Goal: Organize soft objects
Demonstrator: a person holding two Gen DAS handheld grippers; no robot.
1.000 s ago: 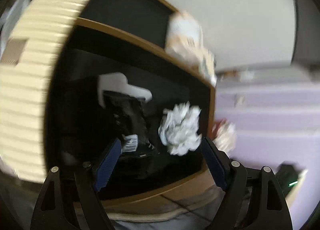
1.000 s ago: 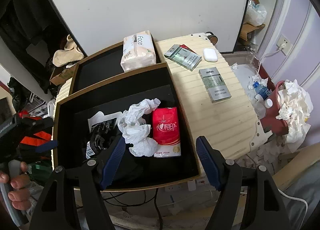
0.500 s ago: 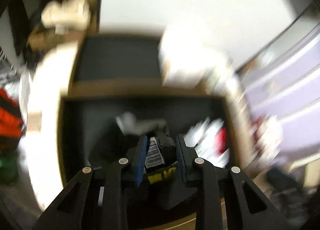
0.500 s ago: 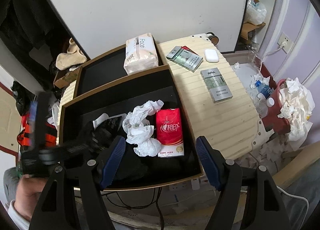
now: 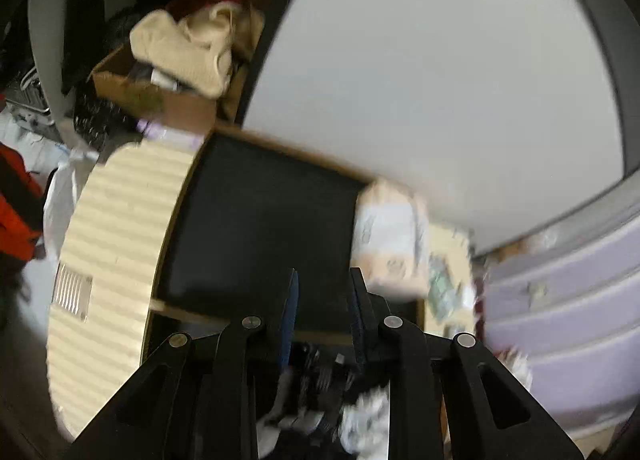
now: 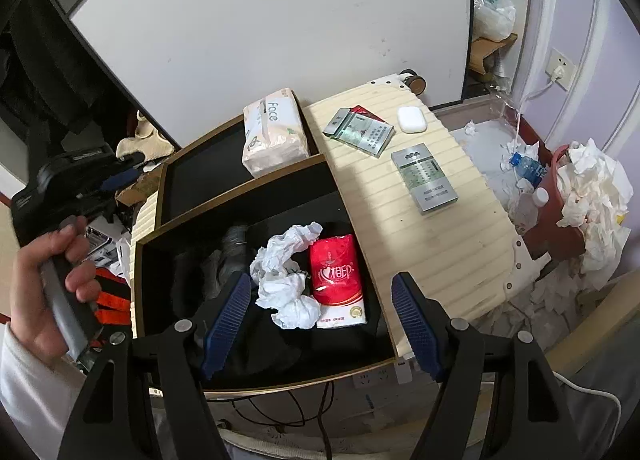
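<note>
The near black tray (image 6: 280,200) holds a crumpled white tissue (image 6: 286,284), a red tissue pack (image 6: 338,280) and a blurred black bundle (image 6: 230,256). My right gripper (image 6: 322,278) hovers open above the tissue and the red pack, touching neither. A hand holds my left gripper (image 6: 128,172) raised at the left. In the left wrist view my left gripper (image 5: 324,272) points at the far tray (image 5: 260,228), its jaws nearly together and still closing, and I make out nothing between the pads. A "Face" tissue pack (image 6: 272,136) lies in the far tray's right corner.
Right of the trays, a cream slatted tabletop (image 6: 400,240) carries two silver boxes (image 6: 424,180) and a white case (image 6: 412,119). A red bin (image 6: 560,228) overflowing with tissues stands beyond its right edge. A cardboard box with beige cloth (image 5: 188,44) sits behind the left side.
My left gripper went from wide open to closed around a black barcoded packet, then rose and tilted up toward the far tray. The right gripper has hardly moved.
</note>
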